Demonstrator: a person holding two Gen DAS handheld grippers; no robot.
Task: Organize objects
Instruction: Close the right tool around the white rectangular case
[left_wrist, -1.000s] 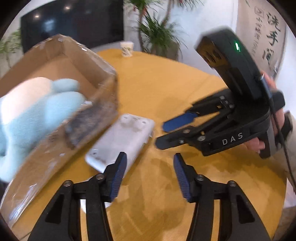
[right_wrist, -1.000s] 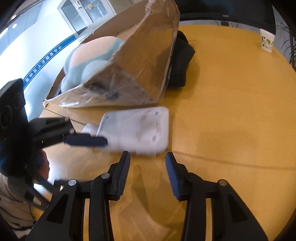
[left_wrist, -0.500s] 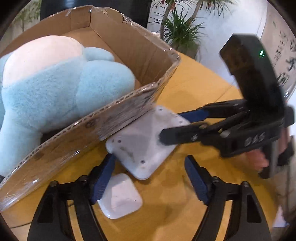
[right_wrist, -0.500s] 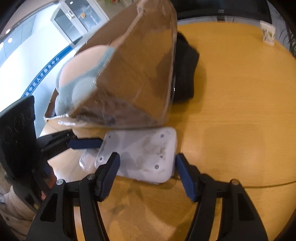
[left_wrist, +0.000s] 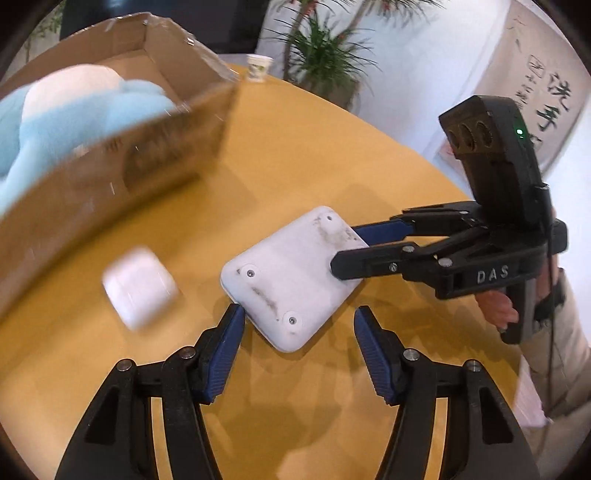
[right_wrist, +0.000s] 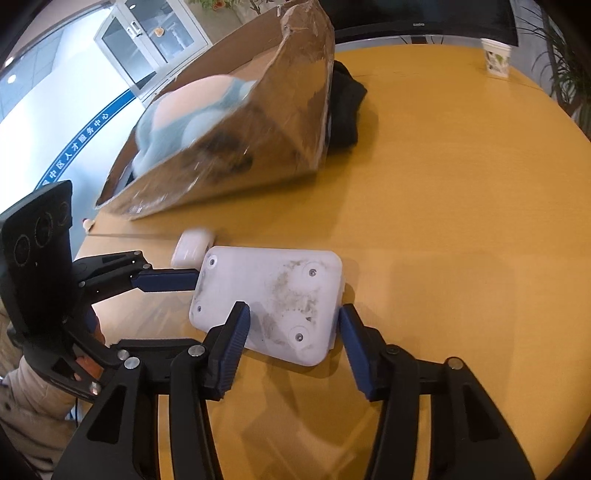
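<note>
The white plastic case (right_wrist: 275, 301) has slid away from the cardboard box (right_wrist: 258, 147); right hand-held gripper (right_wrist: 291, 321) closing astride it, left hand-held gripper (left_wrist: 299, 325) closing, holding nothing.

Right gripper (right_wrist: 291, 334) straddles near end of white plate (right_wrist: 271, 301), jaws closing, right pad beside plate edge; left gripper (right_wrist: 173, 279) meets plate's left edge; small white case (right_wrist: 192, 249) just behind plate; cardboard box (right_wrist: 266, 147) holds blue plush (right_wrist: 184, 122); paper cup (right_wrist: 496, 57) at far table (right_wrist: 461, 184) edge.
</note>
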